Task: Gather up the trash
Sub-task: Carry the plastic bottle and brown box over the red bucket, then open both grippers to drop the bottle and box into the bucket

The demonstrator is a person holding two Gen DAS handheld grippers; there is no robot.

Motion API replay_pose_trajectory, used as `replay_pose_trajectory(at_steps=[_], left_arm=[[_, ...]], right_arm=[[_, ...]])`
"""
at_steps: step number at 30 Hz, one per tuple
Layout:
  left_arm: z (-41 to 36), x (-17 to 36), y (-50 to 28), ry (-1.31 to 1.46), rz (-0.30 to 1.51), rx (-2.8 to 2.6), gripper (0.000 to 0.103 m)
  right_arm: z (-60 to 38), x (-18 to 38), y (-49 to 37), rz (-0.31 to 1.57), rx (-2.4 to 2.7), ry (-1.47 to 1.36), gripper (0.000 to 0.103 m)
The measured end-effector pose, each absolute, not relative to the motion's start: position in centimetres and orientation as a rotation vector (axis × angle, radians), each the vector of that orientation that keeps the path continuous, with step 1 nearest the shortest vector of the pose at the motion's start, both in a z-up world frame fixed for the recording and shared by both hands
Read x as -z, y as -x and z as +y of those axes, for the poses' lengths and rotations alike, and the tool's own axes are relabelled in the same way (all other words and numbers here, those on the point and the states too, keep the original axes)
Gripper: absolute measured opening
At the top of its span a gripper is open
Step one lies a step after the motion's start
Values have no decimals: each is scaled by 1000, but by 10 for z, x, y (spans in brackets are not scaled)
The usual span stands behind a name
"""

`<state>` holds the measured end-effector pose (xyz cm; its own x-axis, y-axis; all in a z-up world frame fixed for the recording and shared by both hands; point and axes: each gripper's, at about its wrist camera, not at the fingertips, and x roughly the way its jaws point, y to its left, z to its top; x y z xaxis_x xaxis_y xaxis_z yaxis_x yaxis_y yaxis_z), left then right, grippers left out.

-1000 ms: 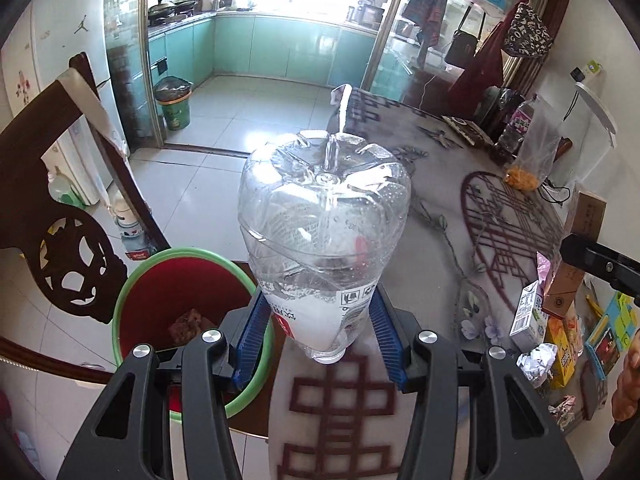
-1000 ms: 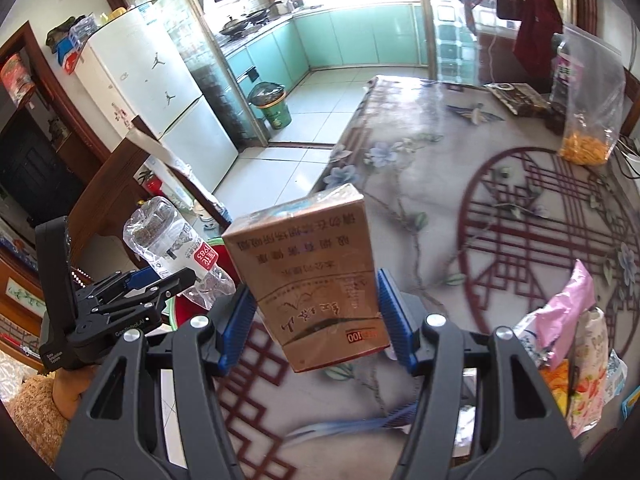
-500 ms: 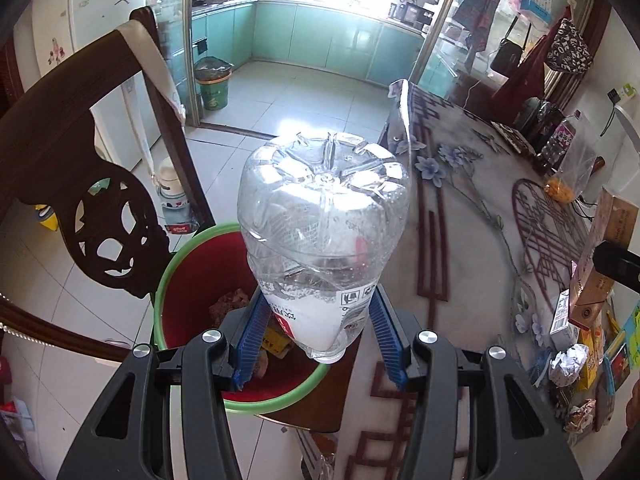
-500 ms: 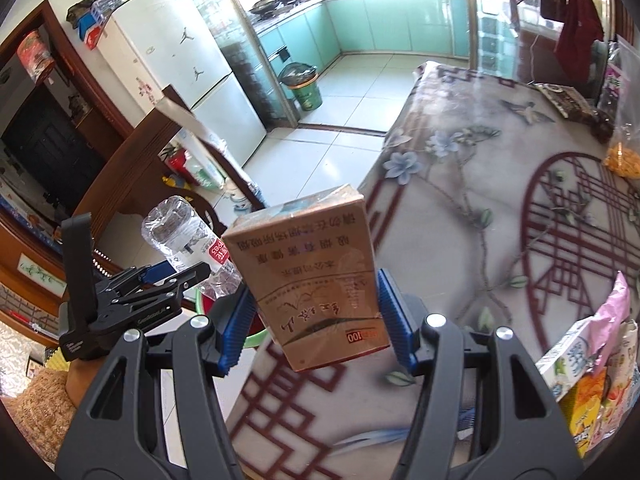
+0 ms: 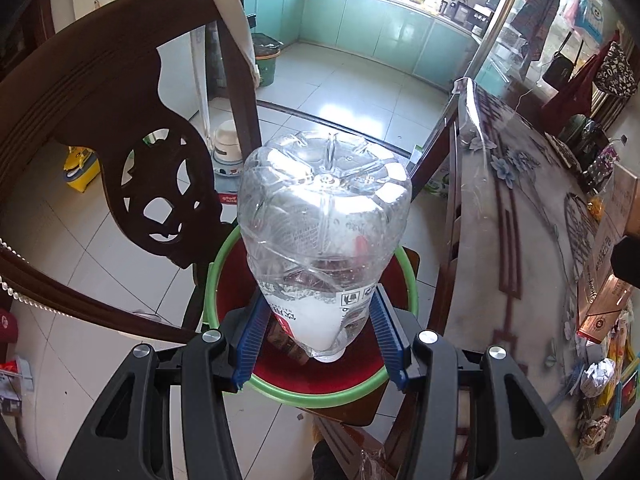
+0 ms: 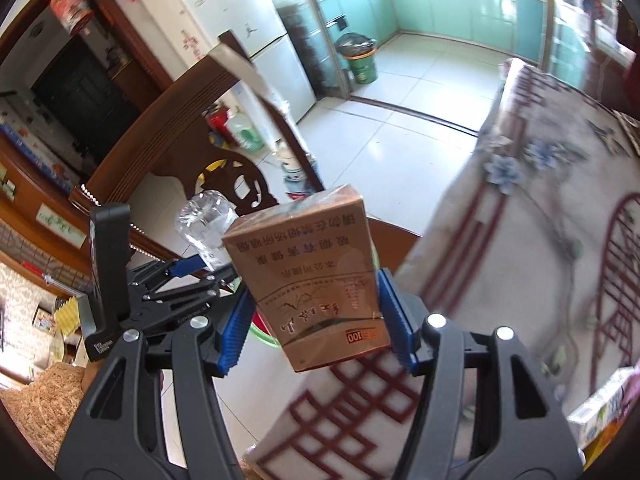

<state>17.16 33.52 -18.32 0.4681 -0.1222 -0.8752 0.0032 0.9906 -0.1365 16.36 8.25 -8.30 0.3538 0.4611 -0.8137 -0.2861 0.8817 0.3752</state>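
A: Left gripper (image 5: 320, 334) was clamped on the clear plastic bottle (image 5: 324, 232), blue pads pressed against both sides near the neck, base pointing away from the camera.

B: Jaws part-way apart then, set by the bottle's width?

A: Yes. Bottle hung directly over the red bin with the green rim (image 5: 411, 280). Some brownish scraps were visible inside, under the bottle's neck.

B: Bin was where?

A: On a dark wooden seat, just beside the table edge (image 5: 460, 184), with the carved chair back (image 5: 132, 152) to its left.

B: Right gripper (image 6: 316, 320)?

A: Gripping a brown carton (image 6: 312, 288), printed text upside down, pads flat on its two side faces. Jaws roughly mid-width, filled by the carton.

B: Over the bin too?

A: Not quite. From the right wrist view it sat at the table's corner, patterned tablecloth (image 6: 540, 208) to the right, a sliver of green rim showing behind the carton's lower left. Could not tell how far from the bin's opening.

B: Both tools in one view?

A: Right wrist view showed the left one off to the left with the bottle in it. Other litter stayed on the table: crumpled paper (image 5: 598, 374) and wrappers at the right edge of the left wrist view.
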Motion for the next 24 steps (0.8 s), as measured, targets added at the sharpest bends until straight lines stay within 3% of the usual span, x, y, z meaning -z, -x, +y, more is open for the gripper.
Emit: replay_pose_trajectory(at_steps=[20,24], left_arm=[[365,188,-198,127,1080,9,49],[367,189,-200,143,1082,17,59]], right_arm=[[131,96,-198,1131,-572,-143,59],[135,102,-204,1157,-583,-174,65]])
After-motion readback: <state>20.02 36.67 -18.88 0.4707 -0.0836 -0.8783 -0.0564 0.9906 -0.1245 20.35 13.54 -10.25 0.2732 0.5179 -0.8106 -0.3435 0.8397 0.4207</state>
